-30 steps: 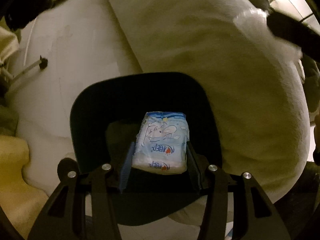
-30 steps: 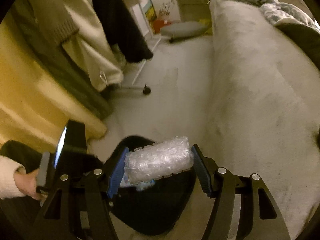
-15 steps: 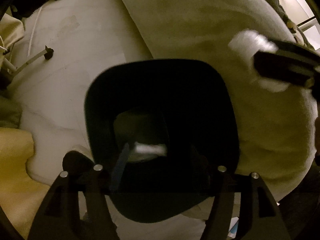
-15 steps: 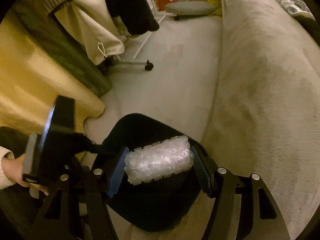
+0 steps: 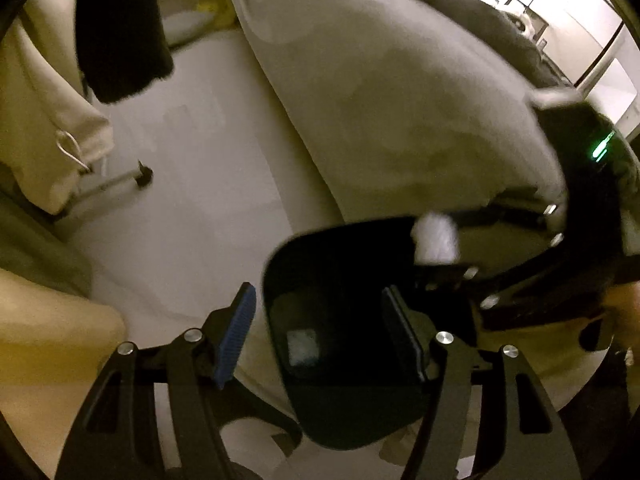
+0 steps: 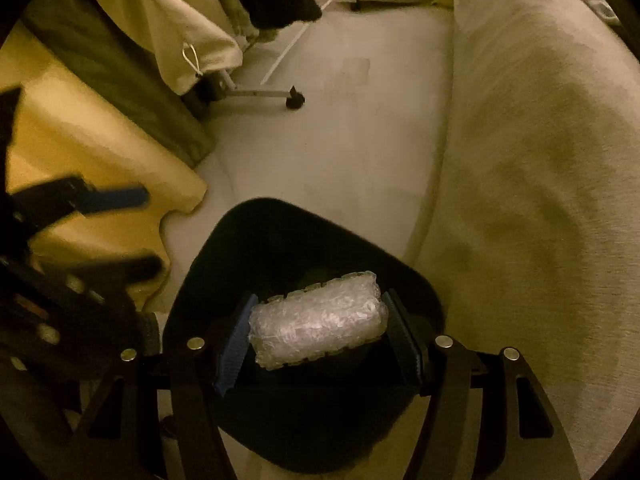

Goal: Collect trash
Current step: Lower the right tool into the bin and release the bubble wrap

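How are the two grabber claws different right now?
The right gripper is clamped on a roll of bubble wrap, while the left gripper has nothing between its pads; its jaws have just been opening. The right gripper hangs right over the black bin, whereas the left gripper sits toward the bin's left rim, one finger outside it. Both have black arms with blue pads and point down at the bin.

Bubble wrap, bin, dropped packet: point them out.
Bubble wrap (image 6: 318, 322), right wrist view, middle of the roll.
Bin (image 6: 416, 276), right wrist view, far right rim.
Packet (image 5: 303, 347), left wrist view, its face on the bin's floor.
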Available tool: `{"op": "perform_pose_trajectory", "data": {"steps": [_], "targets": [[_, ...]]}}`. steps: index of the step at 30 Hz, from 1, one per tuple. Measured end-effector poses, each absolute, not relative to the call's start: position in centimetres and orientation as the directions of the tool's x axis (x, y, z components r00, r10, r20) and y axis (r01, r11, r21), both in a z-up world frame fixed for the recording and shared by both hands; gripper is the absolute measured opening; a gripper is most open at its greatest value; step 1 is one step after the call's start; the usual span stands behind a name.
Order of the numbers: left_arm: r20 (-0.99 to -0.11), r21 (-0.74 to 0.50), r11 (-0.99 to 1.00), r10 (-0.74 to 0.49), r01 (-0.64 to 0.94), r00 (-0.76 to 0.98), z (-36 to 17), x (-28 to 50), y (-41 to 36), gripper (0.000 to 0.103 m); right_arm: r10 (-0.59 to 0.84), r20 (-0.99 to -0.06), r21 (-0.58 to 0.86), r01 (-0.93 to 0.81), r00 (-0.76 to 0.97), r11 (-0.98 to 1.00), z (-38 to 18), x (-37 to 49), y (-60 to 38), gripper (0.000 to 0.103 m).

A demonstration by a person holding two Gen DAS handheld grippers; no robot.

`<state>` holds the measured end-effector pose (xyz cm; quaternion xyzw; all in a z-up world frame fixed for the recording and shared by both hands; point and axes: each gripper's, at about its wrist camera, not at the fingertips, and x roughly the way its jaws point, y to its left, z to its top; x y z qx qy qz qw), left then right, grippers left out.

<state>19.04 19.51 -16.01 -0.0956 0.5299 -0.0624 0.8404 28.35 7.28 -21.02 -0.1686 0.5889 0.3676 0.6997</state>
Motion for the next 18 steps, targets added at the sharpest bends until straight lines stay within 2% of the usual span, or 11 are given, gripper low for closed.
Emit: {"op": "perform_pose_trajectory", "data": {"steps": [13, 18], "targets": [[-0.804, -0.256, 0.967, -0.211, -0.002, 0.556, -11.3, 18.8, 22.3, 0.045, 0.201, -0.978, 0.173, -0.743, -0.052, 0.647, -28.1, 26.0, 10.8, 0.065], [-0.767, -0.275, 0.961, -0.228, 0.013, 0.6, -9.0, 19.0, 22.5, 0.044, 0.156, -0.984, 0.163, -0.751, -0.081, 0.64, -30.3, 24.8, 10.7, 0.066]]}}
